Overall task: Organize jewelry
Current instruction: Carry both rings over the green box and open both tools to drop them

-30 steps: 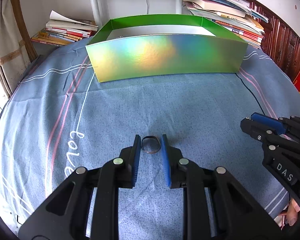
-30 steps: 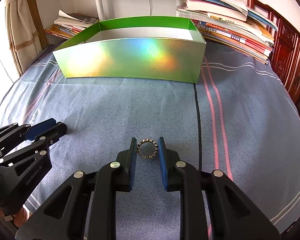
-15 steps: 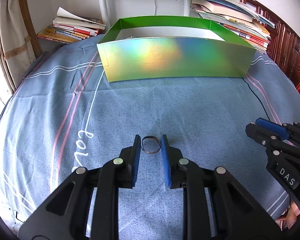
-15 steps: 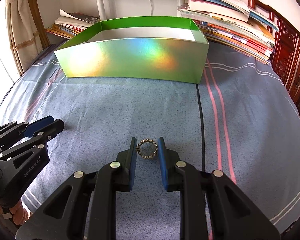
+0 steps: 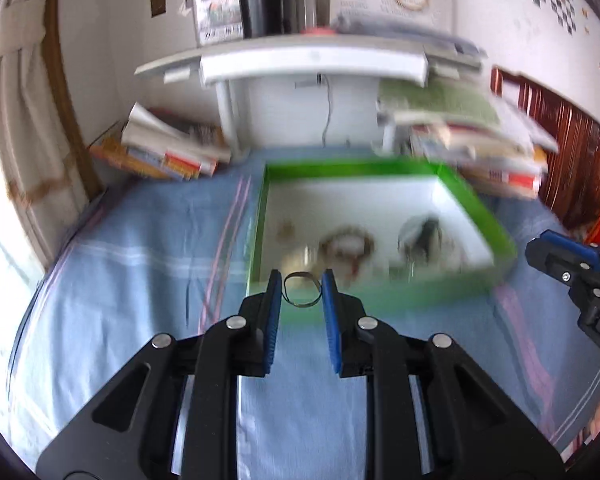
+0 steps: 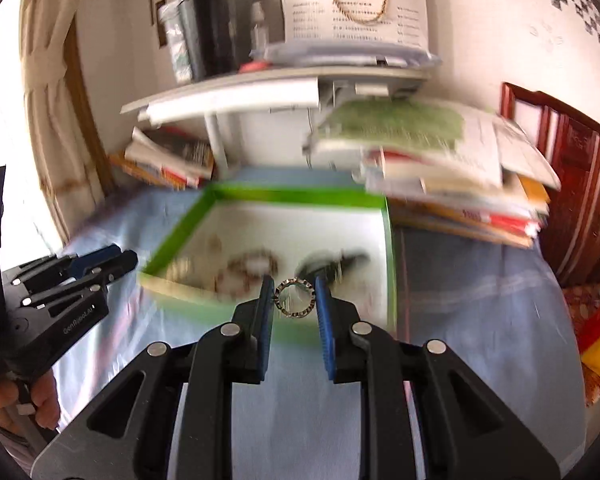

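The left gripper [image 5: 302, 290] has its blue pads closed to a narrow gap, pinching a thin plain ring [image 5: 301, 289] by its two sides. The right gripper [image 6: 294, 297] does the same with a notched, studded ring [image 6: 293, 297], jaws pressed against its rim. Both rings hang in the air over the near wall of the green box [image 6: 292, 195], which sits on a blue bedspread [image 5: 132, 248]. Inside on its white floor lie a beaded bracelet [image 5: 346, 243] and other blurred pieces I cannot make out.
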